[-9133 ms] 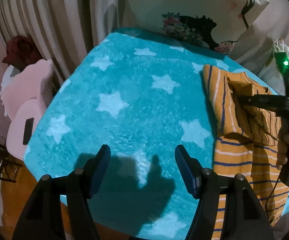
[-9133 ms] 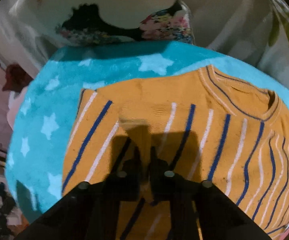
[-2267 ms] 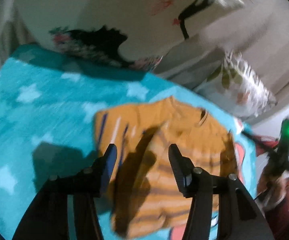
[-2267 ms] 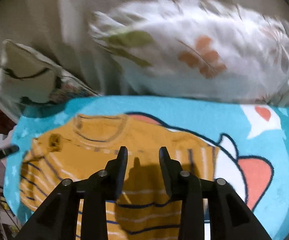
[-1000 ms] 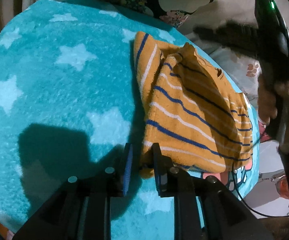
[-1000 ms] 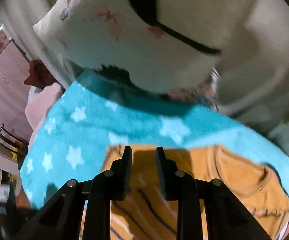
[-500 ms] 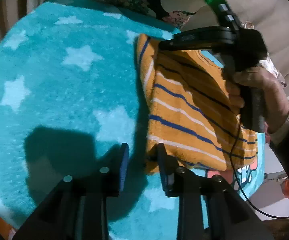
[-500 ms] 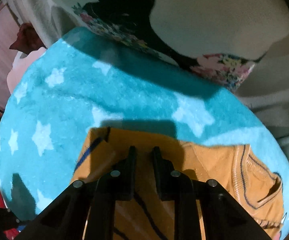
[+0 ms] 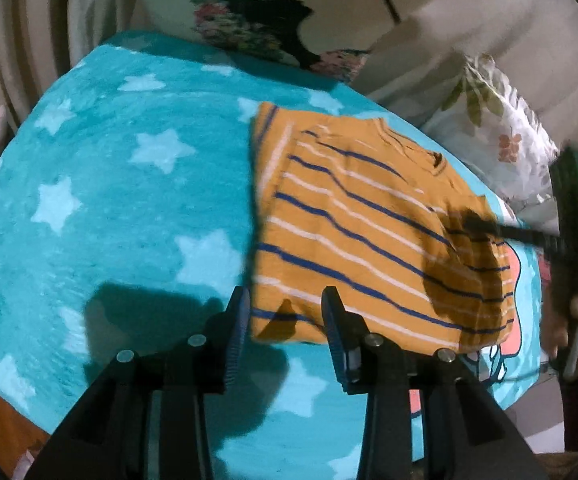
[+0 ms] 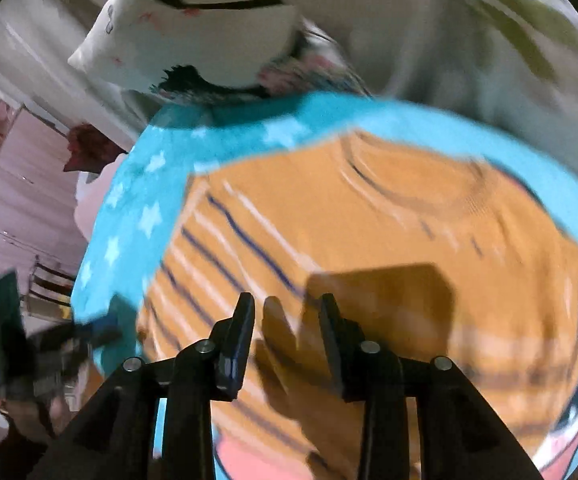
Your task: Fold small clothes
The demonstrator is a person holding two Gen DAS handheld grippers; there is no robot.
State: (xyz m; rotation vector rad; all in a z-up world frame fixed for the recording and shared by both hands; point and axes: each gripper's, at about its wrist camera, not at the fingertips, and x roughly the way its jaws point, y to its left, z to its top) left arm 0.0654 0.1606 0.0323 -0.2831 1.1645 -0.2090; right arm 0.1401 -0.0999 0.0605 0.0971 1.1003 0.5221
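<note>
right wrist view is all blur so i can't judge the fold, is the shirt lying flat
Observer: Yes. The left wrist view shows the shirt flat on the blanket, with a second layer showing along its left edge.
Operator: is the left tool gripping it
Observer: No. The left tool is opening; the shirt's near corner shows in the gap, unpinched.
Operator: where does my right tool sit from there
Observer: The right tool reaches in over the shirt's right side, its jaws opening and empty, with a hand holding it at the picture's right edge.
</note>
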